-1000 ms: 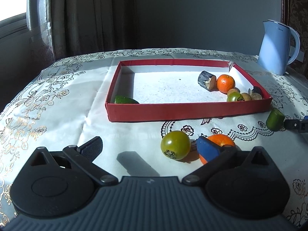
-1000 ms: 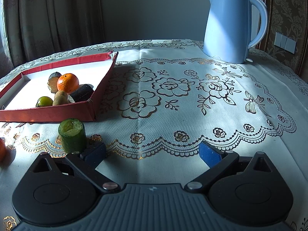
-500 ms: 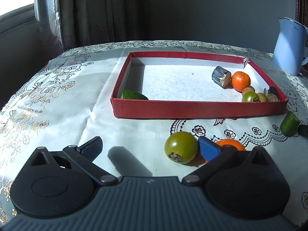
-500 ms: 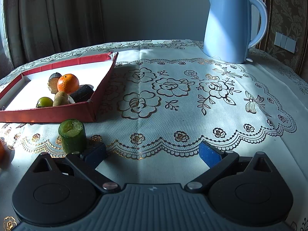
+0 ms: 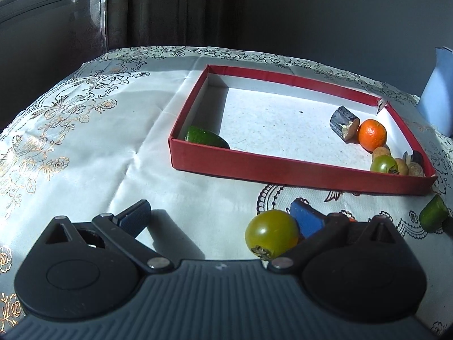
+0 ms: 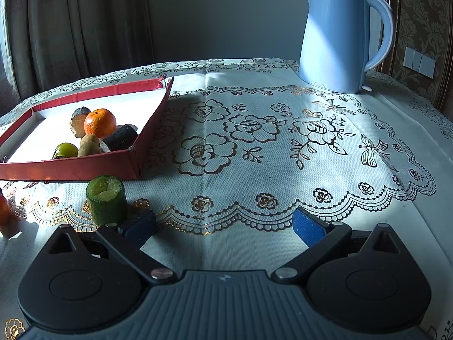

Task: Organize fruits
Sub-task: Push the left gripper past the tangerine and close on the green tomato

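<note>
Fruits are gathered in a shallow red cardboard tray [image 5: 297, 167] with a white floor, seen ahead of the left gripper [image 5: 223, 218] on a white tablecloth with gold floral print [image 5: 85, 147]. Inside the tray, a green avocado-like piece [image 5: 206, 138] lies in the near left corner, while a dark cut stub [image 5: 344, 121], an orange mandarin [image 5: 371, 134], a small green tomato [image 5: 383, 163] and small brown fruits [image 5: 402, 167] are clustered at the far right. The left gripper's fingers are spread wide apart, holding nothing. A round yellow-green tomato [image 5: 271, 233] rests on the cloth against the inner face of its right blue pad [image 5: 307, 221].

The right gripper [image 6: 223, 223] is likewise seen with fingers wide apart and empty. A short green cut cylinder [image 6: 107, 199] stands upright just ahead of its left fingertip [image 6: 141, 225], outside the tray's near corner. A pale blue electric kettle [image 6: 339, 36] stands well beyond, ahead and to the right.
</note>
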A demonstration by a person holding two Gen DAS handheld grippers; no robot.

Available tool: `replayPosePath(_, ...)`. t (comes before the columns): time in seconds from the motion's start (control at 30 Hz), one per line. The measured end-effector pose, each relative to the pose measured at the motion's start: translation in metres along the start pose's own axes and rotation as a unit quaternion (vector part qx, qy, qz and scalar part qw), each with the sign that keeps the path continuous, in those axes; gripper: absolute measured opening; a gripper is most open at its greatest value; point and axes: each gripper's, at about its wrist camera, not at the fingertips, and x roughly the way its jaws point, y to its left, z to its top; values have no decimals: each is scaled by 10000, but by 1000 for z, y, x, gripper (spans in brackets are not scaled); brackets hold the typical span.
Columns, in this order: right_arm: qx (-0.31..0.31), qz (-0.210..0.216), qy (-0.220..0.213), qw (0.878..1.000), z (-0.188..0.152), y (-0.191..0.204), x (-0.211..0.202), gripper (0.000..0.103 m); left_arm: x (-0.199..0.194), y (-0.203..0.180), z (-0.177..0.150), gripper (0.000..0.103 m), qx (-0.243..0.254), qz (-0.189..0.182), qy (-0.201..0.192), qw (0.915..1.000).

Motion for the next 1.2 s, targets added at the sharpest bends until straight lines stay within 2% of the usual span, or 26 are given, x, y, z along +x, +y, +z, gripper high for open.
replayPosePath(0.23,1,1,0,10000,0,0,0,103,-12,15,-14,103,259,230,73,9994)
replayPosePath(0.4,-5,-2,1,10000,0,-1,0,103,-22,24,-23,103,407,72,44,9991)
replayPosePath(0.77,9,12,-5,10000,0,0,0,103,-18,24,-20,103,405,-84,-62,9991)
replayPosePath(0.97,18,22,-10,10000,0,-1,0,103,-19,18,-19,87,534,-233,-187,9981)
replayPosePath(1.1,22,27,-12,10000,0,-1,-1,103,-24,17,-21,65,584,-393,-275,9971)
replayPosePath(1.2,23,28,-13,10000,0,-1,-1,103,-26,16,-22,56,626,-431,-299,9967)
